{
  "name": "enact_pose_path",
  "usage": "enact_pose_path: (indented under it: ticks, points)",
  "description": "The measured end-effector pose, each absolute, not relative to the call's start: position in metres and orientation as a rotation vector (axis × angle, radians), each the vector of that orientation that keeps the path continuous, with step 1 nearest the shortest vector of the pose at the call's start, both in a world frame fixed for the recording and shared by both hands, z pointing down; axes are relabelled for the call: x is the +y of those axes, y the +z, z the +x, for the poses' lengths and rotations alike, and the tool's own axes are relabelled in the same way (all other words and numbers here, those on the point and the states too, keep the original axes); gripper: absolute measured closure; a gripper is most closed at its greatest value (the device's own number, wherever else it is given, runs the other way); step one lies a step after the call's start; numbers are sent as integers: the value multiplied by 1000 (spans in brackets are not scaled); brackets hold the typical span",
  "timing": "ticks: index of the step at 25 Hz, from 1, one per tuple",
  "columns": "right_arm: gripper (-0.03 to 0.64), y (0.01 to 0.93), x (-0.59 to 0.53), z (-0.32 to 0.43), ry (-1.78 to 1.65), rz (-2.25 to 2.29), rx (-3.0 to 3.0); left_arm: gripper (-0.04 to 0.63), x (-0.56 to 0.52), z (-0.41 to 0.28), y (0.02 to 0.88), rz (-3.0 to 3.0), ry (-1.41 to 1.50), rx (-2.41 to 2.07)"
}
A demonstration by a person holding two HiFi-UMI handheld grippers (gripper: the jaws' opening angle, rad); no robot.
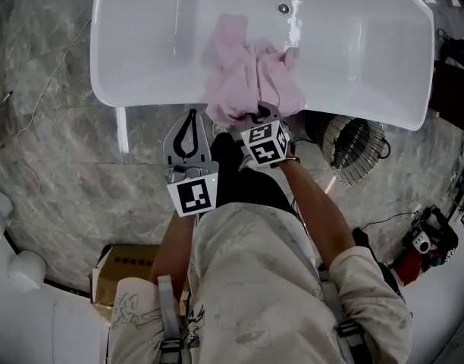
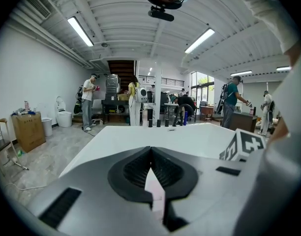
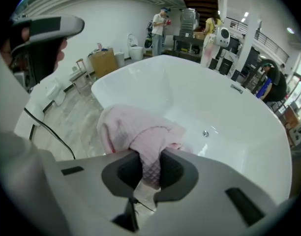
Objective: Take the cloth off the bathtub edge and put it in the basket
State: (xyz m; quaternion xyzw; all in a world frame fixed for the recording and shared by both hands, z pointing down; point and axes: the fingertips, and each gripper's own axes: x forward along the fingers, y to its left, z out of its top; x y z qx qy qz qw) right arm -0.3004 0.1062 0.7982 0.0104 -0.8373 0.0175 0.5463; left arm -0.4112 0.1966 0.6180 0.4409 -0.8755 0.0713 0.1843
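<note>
The white bathtub [image 1: 353, 59] filled the top of the head view. The pink cloth [image 1: 243, 74] lay draped over its near edge. A wire basket [image 1: 355, 149] stood just beside the tub. The right gripper [image 1: 264, 114] pinched a fold of the cloth. The left gripper [image 1: 191, 120] hung nearby, jaws together on nothing.

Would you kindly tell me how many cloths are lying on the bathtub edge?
1: a pink cloth draped over the near edge of the bathtub, pinched by the right gripper. Its folds might hide another.
</note>
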Motion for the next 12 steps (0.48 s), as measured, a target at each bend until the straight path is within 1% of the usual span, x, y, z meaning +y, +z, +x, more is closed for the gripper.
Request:
enact_pose_path:
  ticks: [4, 12]
  points:
    - [580, 771, 101, -294, 123, 98, -2071, 592, 193, -407, 607, 1267, 196, -2480]
    - [580, 707, 87, -284, 177, 250, -2214, 592, 185, -400, 567, 1329, 139, -2514]
